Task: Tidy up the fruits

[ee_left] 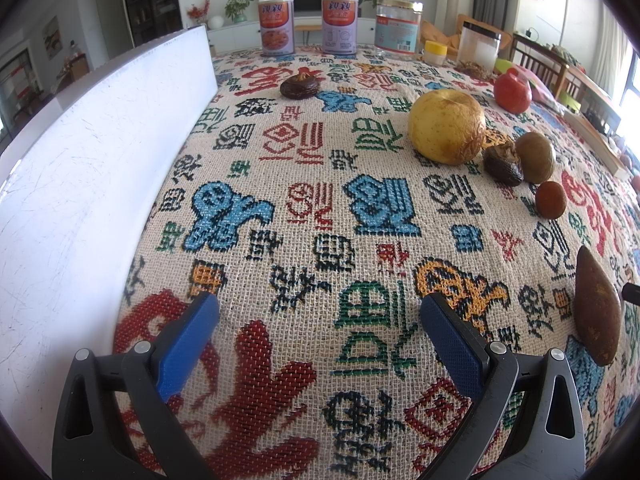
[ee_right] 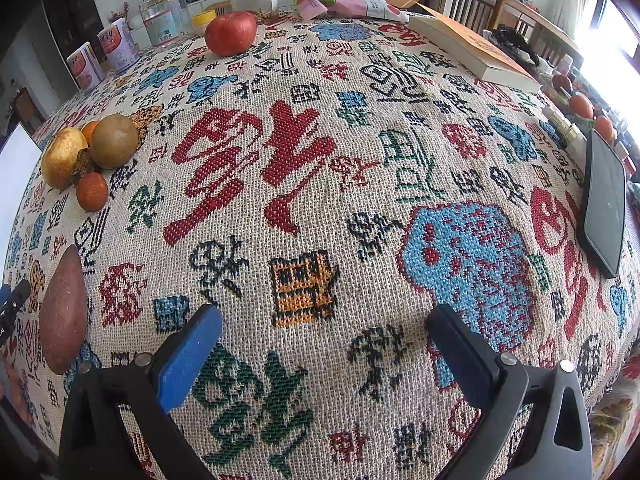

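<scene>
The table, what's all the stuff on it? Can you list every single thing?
tablecloth: one, beige with red, blue and green woven signs, covers the table
white board: one, standing along the left edge
cans: two, orange and purple labels, far edge
clear jars: two, far edge
small yellow tub: one, beside the jars
red apple: one, far side
yellow pear: one, bruised brown, in the fruit cluster
brown round fruit: one, next to the pear
small orange fruit: one, nearer than the cluster
dark shrivelled fruits: two, one alone, one by the pear
sweet potato: one, reddish brown, near side
snack bag: one, pink
book: one, orange cover
phone: one, black, right edge
left gripper: open, empty
right gripper: open, empty
</scene>
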`<state>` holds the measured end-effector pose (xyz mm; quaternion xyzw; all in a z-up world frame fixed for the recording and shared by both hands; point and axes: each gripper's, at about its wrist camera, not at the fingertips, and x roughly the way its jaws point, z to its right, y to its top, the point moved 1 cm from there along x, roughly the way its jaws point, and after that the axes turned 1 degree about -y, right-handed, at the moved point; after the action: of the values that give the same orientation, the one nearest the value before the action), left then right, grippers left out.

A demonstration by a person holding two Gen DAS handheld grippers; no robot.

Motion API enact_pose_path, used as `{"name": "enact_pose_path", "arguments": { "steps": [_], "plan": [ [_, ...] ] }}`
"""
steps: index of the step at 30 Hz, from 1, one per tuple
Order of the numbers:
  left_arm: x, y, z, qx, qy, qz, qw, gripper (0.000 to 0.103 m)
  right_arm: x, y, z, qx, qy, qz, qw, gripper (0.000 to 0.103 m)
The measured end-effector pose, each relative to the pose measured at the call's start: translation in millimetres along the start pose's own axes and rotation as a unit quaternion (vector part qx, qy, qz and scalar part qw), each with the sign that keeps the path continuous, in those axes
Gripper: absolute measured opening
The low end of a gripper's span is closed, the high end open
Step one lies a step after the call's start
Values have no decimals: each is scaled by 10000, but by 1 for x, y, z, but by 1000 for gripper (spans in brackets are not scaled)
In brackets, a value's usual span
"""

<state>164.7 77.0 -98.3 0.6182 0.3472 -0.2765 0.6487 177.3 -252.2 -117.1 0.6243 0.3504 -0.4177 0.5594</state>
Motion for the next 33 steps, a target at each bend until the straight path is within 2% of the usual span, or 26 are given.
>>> {"name": "enact_pose_path", "arguments": {
  "steps": [21,23,27,30,33],
  "plan": [
    [0,2,0,-28,-40,-78,10000,100,0,0,0,-1,3,-2,10000,103],
    [-4,13,2,-153,-293,-104,9994,100,0,0,0,-1,0,-1,10000,103],
    [-23,59,22,-232,-712,472,9961,100,0,0,0,-4,-4,1,10000,103],
    [-11,95,40,-307,-1043,520,9927,100,1,0,0,-9,-1,0,10000,103],
    [9,118,51,-393,-1085,503,9920,100,1,0,-1,-10,-1,0,10000,103]
  ]
}}
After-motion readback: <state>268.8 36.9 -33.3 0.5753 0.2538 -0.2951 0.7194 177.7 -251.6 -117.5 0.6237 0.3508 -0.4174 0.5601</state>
